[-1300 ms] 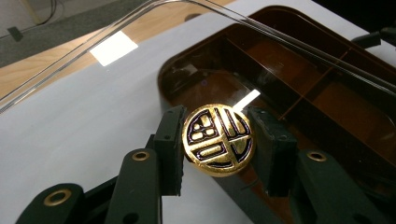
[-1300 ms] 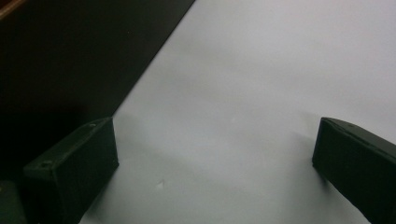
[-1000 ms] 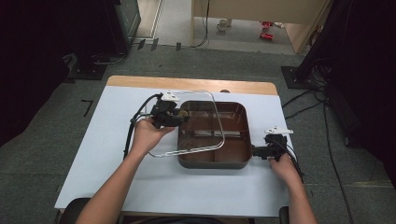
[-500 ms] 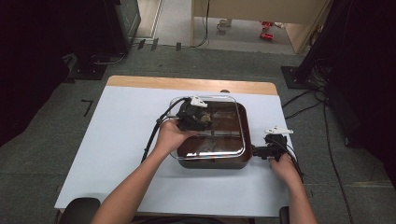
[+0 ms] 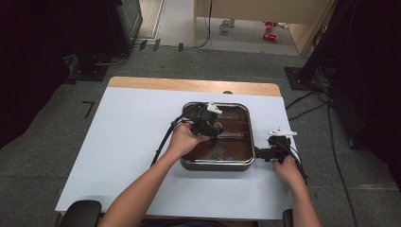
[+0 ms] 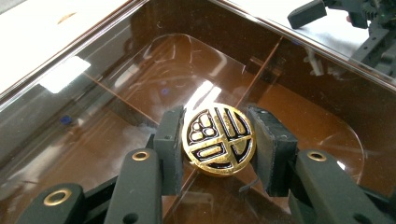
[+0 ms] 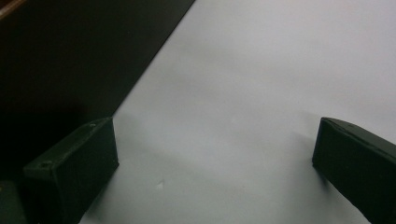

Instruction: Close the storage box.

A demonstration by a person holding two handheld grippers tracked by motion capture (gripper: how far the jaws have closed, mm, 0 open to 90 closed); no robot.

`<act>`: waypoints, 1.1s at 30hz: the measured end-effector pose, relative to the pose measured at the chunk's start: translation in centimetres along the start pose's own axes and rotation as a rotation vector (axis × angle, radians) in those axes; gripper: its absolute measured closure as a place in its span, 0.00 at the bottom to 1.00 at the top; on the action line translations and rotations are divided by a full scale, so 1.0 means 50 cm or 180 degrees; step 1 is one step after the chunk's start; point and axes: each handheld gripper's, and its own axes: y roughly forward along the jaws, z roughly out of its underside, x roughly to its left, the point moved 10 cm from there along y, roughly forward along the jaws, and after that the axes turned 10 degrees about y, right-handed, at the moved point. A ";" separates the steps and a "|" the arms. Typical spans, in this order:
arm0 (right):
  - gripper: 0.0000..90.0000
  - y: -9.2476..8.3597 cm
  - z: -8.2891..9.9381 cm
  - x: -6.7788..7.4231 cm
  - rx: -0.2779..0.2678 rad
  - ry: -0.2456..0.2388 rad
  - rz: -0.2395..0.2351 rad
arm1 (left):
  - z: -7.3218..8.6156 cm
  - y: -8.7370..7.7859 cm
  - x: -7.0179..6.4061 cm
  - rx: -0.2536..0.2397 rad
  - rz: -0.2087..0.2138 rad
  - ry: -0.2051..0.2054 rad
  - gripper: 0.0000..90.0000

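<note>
The white-topped counter with its wooden far edge carries a square, dark brown, two-compartment pan, which sits toward the right side. Over it now lies a clear glass lid, square with rounded corners; a second ago that lid hung off to the pan's left, half a second ago it was only partway across, and it now appears to rest squarely on the rim. I take that to mean the covering is all but finished, with only the letting-go left.

The left tool is clenched on the lid's round gold-and-black knob, one black pad touching each side of it, so the knob sits right between the jaws, above the pan's middle divider.

The right tool has stayed just beside the pan's right edge, low over the counter. Its jaws stand spread apart with nothing between them but bare white surface.
</note>
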 end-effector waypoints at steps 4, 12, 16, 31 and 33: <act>0.00 0.000 0.000 0.000 0.0002 -0.0004 0.0000 | 0.000 0.005 0.005 -0.0008 -0.0018 0.0040 0.66; 0.00 0.000 0.000 0.000 0.0006 0.0001 0.0001 | 0.004 0.006 0.005 -0.0009 0.0016 0.0106 0.66; 0.00 0.000 0.000 0.000 0.0007 0.0002 0.0001 | 0.004 0.007 0.005 -0.0008 -0.0012 0.0117 0.66; 0.00 0.000 0.000 0.000 0.0003 0.0001 0.0000 | -0.010 -0.036 0.004 -0.0128 0.0095 0.0069 0.48; 0.00 0.000 0.000 0.000 0.0002 -0.0002 0.0000 | -0.013 -0.048 0.004 -0.0176 0.0106 0.0052 0.45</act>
